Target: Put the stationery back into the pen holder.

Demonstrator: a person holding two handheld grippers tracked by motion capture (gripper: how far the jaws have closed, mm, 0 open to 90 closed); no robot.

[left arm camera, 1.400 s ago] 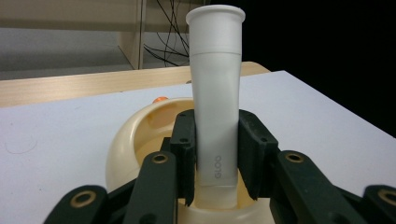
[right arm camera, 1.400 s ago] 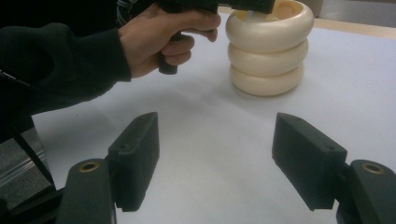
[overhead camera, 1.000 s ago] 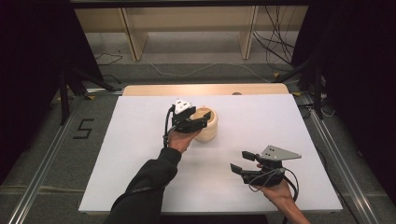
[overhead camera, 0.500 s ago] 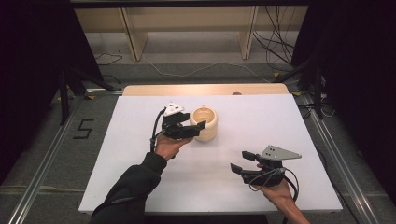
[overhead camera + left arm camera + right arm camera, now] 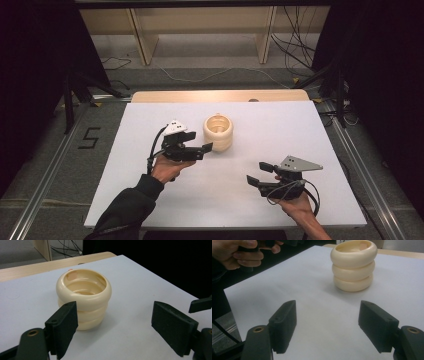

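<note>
A cream cup (image 5: 218,133), ribbed like three stacked rings, stands upright on the white table (image 5: 150,200), toward its far middle, open mouth up. In the left gripper view the cup (image 5: 84,298) shows a hollow inside and rests just ahead of the near jaw, apart from both pads. The left gripper (image 5: 202,148) is held level just to the left of the cup, its tips near the cup's base but clear of it; its jaws have just been opening and stand wide, with nothing between them. The left hand (image 5: 167,169) holds the gripper from below, a dark sleeve (image 5: 125,212) trailing to the table's near edge. The right gripper (image 5: 256,174) hovers low over the near right part of the table, well apart from the cup, jaws spread wide and empty, a grey plate (image 5: 299,163) on top. In the right gripper view the cup (image 5: 353,265) stands beyond the two jaws, with bare table between. A pale wooden board (image 5: 220,95) borders the table's far edge.
</note>
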